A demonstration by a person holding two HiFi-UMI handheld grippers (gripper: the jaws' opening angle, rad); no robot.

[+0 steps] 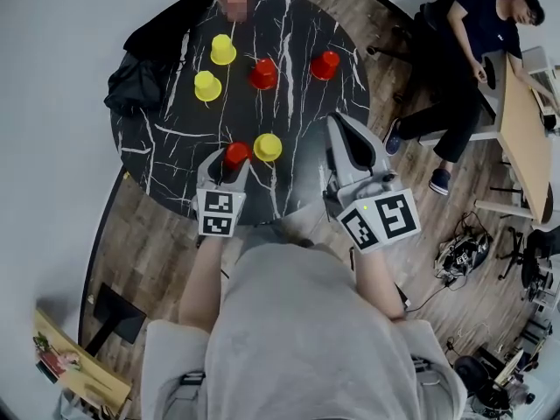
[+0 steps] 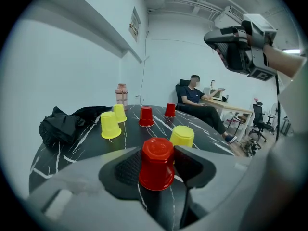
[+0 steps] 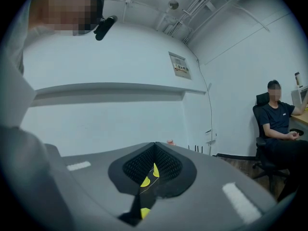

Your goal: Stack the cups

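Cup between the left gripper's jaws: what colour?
Red. The cup shows best in the left gripper view.

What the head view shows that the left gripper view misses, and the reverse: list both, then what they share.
Head view only: the marker cube on the left gripper and the wearer's grey top. Left gripper view only: its pads closed on the nearest red cup, plus a wall sign. Both: the marbled table, six upturned cups, the black jacket, the seated person and the raised right gripper.
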